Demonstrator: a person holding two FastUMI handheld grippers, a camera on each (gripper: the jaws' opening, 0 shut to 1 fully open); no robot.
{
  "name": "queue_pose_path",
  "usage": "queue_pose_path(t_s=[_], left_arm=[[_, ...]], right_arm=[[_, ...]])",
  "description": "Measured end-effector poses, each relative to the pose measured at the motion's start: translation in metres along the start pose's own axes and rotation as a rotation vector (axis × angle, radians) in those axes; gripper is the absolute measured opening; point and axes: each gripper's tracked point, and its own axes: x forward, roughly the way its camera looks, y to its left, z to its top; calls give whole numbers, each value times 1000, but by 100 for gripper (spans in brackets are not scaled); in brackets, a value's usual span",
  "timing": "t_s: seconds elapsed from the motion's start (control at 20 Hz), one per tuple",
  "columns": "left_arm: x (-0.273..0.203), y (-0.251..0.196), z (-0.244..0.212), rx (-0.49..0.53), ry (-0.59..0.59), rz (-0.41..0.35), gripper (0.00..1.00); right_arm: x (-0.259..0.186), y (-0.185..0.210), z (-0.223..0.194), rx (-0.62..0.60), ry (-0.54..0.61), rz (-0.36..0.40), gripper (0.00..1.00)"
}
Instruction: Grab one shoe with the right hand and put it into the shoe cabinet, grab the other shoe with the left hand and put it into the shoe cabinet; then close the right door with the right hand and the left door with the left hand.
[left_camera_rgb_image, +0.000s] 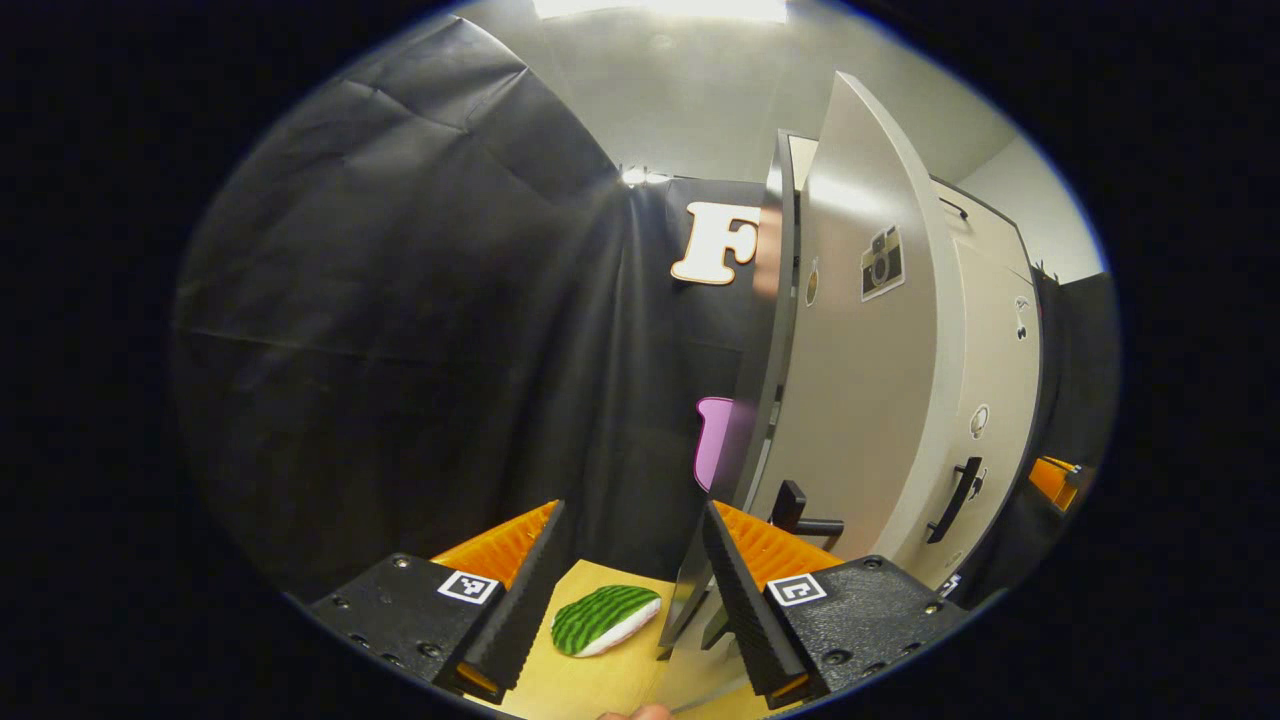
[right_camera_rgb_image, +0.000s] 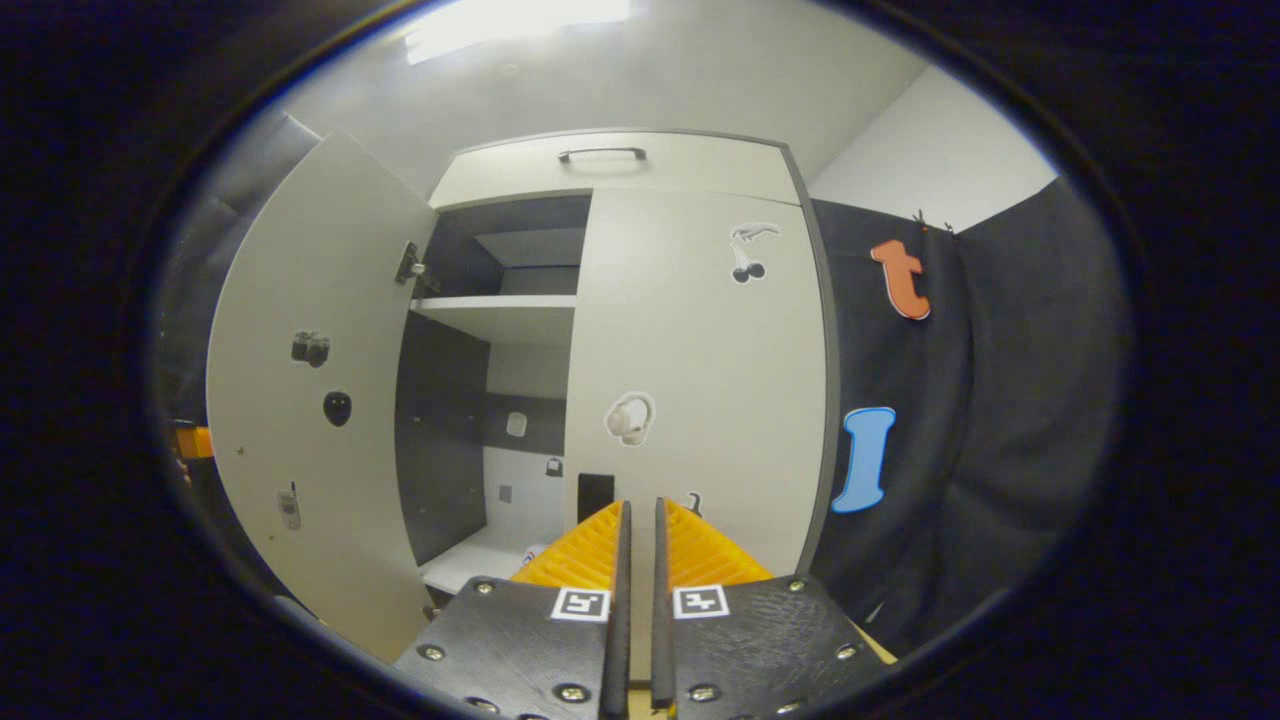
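Observation:
My left gripper (left_camera_rgb_image: 633, 508) is open beside the shoe cabinet's open left door (left_camera_rgb_image: 860, 400), which I see almost edge-on. The door's lower edge runs down just inside my right finger (left_camera_rgb_image: 745, 590), and its black handle (left_camera_rgb_image: 800, 512) sits just beyond. In the right gripper view the right door (right_camera_rgb_image: 700, 380) is closed flat, and my right gripper (right_camera_rgb_image: 640, 515) is shut with nothing in it, its tips at the door's face. The left door (right_camera_rgb_image: 310, 400) stands open, showing a shelf (right_camera_rgb_image: 500, 315) and the dark inside. Shoes inside are hidden from me.
A green striped, watermelon-patterned object (left_camera_rgb_image: 605, 618) lies on the wooden floor (left_camera_rgb_image: 620, 680) between my left fingers. The right door's black handle (left_camera_rgb_image: 955, 500) shows past the open door. An upper flap with a handle (right_camera_rgb_image: 602, 154) tops the cabinet. Black cloth walls stand on both sides.

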Motion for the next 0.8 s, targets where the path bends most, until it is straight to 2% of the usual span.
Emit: queue_pose_path(t_s=[0.1, 0.15, 0.3, 0.35, 0.4, 0.45, 0.5, 0.8], left_arm=[[1, -2, 0, 0, -2, -10, 83], [0, -2, -1, 2, 0, -15, 83], [0, -6, -1, -9, 5, -37, 76], [0, -7, -2, -16, 5, -41, 81], [1, -9, -2, -25, 3, -48, 75], [1, -14, -3, -33, 4, -62, 75], [0, -20, -4, -38, 8, -79, 81], [-4, -72, -12, -24, 31, -210, 80]], right_arm=[[6, 12, -8, 3, 30, 48, 17], [6, 17, -13, 10, 53, 70, 38], [7, 20, -22, 4, 81, 81, 75], [7, 20, -22, 1, 78, 78, 75], [7, 21, -21, -1, 74, 75, 75], [8, 21, -20, 1, 71, 74, 79], [8, 21, -21, 4, 72, 74, 79], [5, 13, -19, 7, 75, 64, 79]])
